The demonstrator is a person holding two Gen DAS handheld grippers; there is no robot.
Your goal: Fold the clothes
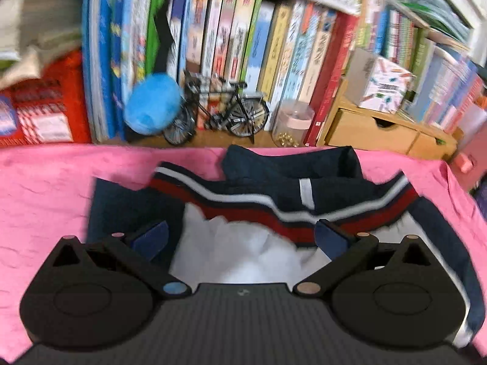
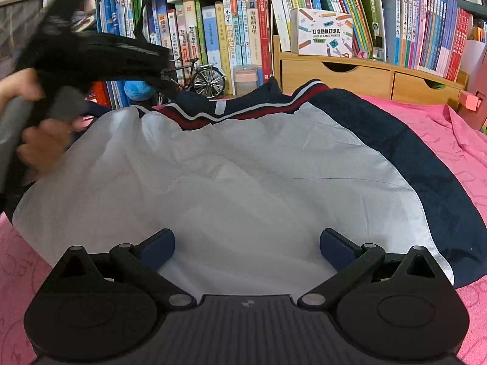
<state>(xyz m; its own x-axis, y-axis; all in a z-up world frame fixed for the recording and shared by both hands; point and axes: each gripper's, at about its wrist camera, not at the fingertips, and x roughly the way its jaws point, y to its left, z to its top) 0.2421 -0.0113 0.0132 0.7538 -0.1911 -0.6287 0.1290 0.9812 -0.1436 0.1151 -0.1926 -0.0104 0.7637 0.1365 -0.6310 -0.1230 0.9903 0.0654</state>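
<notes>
Garment: jacket (image 2: pixel 231 170), white body with navy sleeves and a red-white-navy striped band, spread on the pink cloth (image 2: pixel 441 140) near its far edge, collar toward the bookshelf (image 2: pixel 231 30).
Left gripper (image 1: pixel 240 238): jaws spread wide, nothing pinched, over the jacket's white part near the striped band.
Right gripper (image 2: pixel 247 248): jaws spread wide, empty, over the white panel toward the near edge.
Hand (image 2: pixel 39 146): grips the left tool's handle at the jacket's left side.
Shelf front: model bicycle (image 1: pixel 217 112), blue plush (image 1: pixel 153 103).

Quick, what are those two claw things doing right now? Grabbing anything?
Left gripper: open, holding nothing, above the white and navy garment.
Right gripper: open, holding nothing, over the garment's white panel.
</notes>
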